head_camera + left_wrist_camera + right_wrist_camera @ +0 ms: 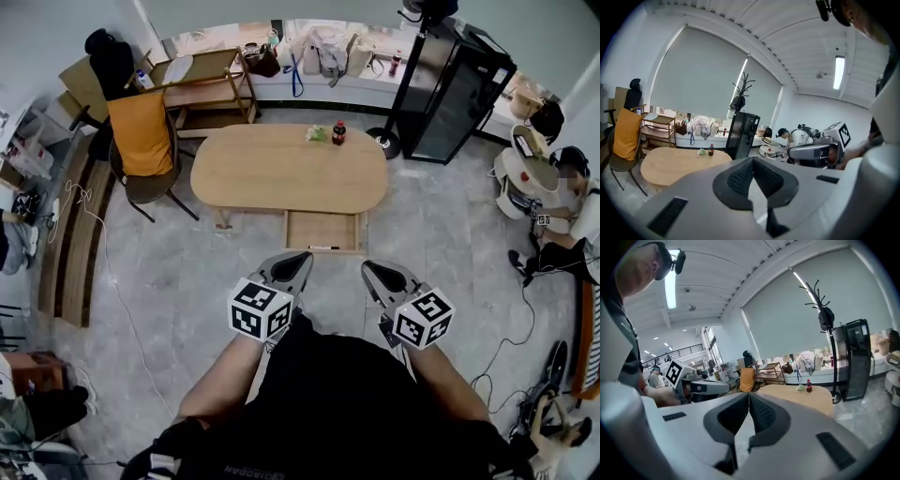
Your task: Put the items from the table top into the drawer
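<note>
Green thing (317,134) and bottle (338,132) sit side by side at the far edge of the table (272,173), well apart from both grippers. Drawer (319,228) is pulled out on the near side, w/ a thin dark stick (323,247) in it. L gripper (298,258) has jaws together, nothing btwn. R gripper (373,269) same, both close to the body. Step, imo: reach across. Spread jaws before arrival, take bottle low on its body, keep it upright, w/o knocking the green thing.

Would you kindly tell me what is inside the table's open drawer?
A thin dark stick lies near the front of the drawer; its rear is hidden beneath the table top.
</note>
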